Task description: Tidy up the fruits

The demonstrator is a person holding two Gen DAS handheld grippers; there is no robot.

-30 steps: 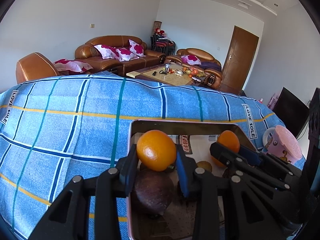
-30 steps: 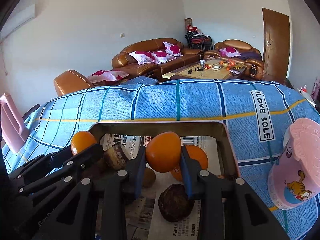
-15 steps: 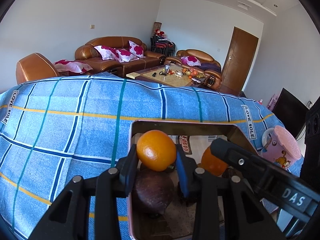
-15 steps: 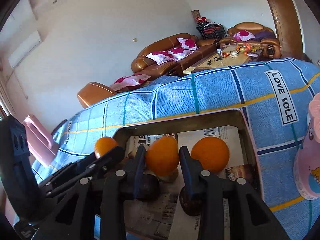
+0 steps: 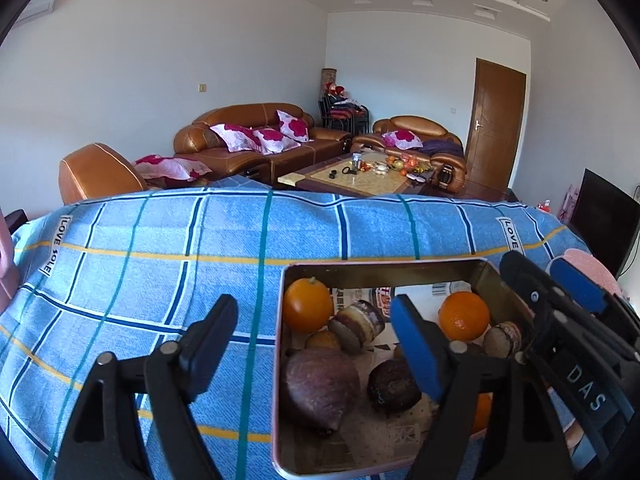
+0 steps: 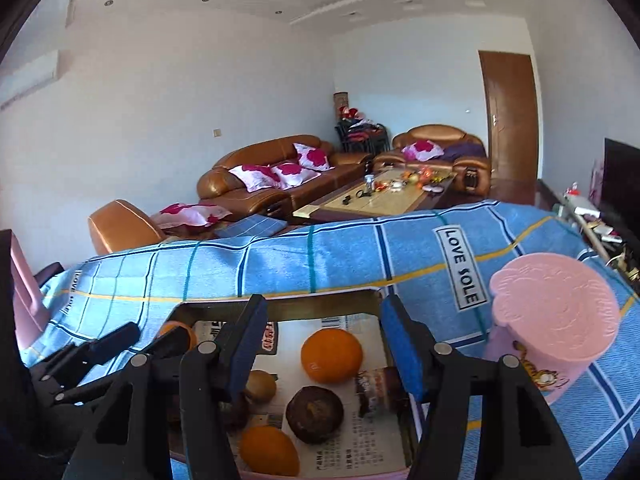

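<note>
Left tool [image 5: 312, 336] is opening, nothing between its pads; its orange [image 5: 308, 305] sits in the tin's [image 5: 384, 270] far-left corner. Right tool [image 6: 324, 340] is opening too, above another orange [image 6: 331, 355]. Oranges are firm, rounded, roll-prone: grip across the middle.

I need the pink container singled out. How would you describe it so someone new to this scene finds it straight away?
Start at the blue plaid cloth marked LOVE SOLE and find the newspaper-lined metal tray of fruit on it. Just right of the tray, on the cloth, stands the pink container. It is the only pink tub there, with an embossed lid and a cartoon tiger on its side.
</note>
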